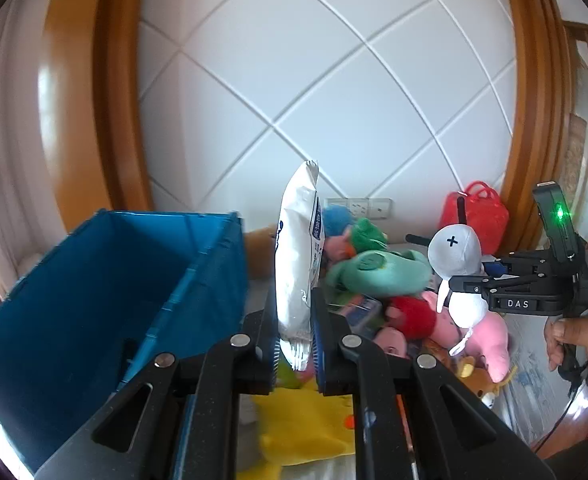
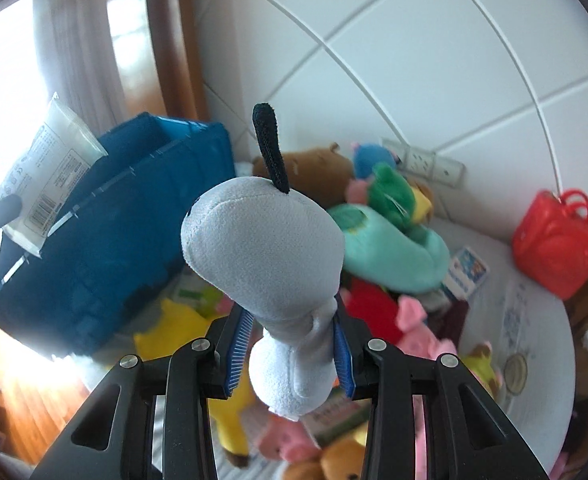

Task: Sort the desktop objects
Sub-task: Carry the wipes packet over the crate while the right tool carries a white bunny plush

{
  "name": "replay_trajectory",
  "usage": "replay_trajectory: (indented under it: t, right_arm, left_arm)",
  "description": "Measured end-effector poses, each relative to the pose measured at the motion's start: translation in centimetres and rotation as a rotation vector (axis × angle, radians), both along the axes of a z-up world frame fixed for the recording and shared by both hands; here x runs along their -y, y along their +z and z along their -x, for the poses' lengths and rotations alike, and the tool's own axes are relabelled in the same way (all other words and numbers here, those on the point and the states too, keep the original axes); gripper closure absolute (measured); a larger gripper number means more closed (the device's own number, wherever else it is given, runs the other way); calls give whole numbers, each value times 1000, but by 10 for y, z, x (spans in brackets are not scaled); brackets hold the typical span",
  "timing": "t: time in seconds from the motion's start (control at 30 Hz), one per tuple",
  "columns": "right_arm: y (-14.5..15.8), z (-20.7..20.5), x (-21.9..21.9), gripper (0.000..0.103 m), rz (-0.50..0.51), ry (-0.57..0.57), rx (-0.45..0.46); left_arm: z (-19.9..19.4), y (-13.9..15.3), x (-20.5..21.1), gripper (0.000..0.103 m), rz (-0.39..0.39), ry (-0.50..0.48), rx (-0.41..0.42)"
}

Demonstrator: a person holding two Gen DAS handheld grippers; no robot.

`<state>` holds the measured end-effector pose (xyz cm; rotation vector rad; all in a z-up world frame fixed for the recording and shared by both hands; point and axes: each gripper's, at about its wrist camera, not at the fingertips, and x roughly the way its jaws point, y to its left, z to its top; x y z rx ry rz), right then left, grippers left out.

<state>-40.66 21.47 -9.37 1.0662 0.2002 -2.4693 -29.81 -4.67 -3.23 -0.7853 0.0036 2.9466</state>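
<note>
My left gripper (image 1: 296, 344) is shut on a white wipes pack (image 1: 298, 256), held upright above the pile, just right of the open blue bin (image 1: 106, 292). The pack also shows in the right wrist view (image 2: 42, 184), against the blue bin (image 2: 114, 240). My right gripper (image 2: 290, 352) is shut on a white plush dog (image 2: 270, 264) with a black ear, lifted above the pile. In the left wrist view the right gripper (image 1: 460, 286) holds the same plush dog (image 1: 458, 264) at the right.
A pile of plush toys lies on the white table (image 2: 534, 340): a teal plush (image 2: 390, 252), a red plush (image 2: 370, 308), a pink pig (image 2: 422, 336), a yellow plush (image 1: 306, 424). A red basket (image 2: 554, 240) stands at the back right by the tiled wall.
</note>
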Motion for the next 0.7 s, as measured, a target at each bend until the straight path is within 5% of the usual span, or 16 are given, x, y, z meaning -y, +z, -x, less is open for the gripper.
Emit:
replay_trajectory:
  t: [0.37, 0.7]
  right_arm:
    - [49, 12, 148, 67, 18, 86, -86]
    - [58, 31, 270, 67, 13, 191, -95]
  left_arm:
    - [0, 34, 125, 90, 36, 158, 2]
    - [8, 24, 206, 90, 38, 231, 41]
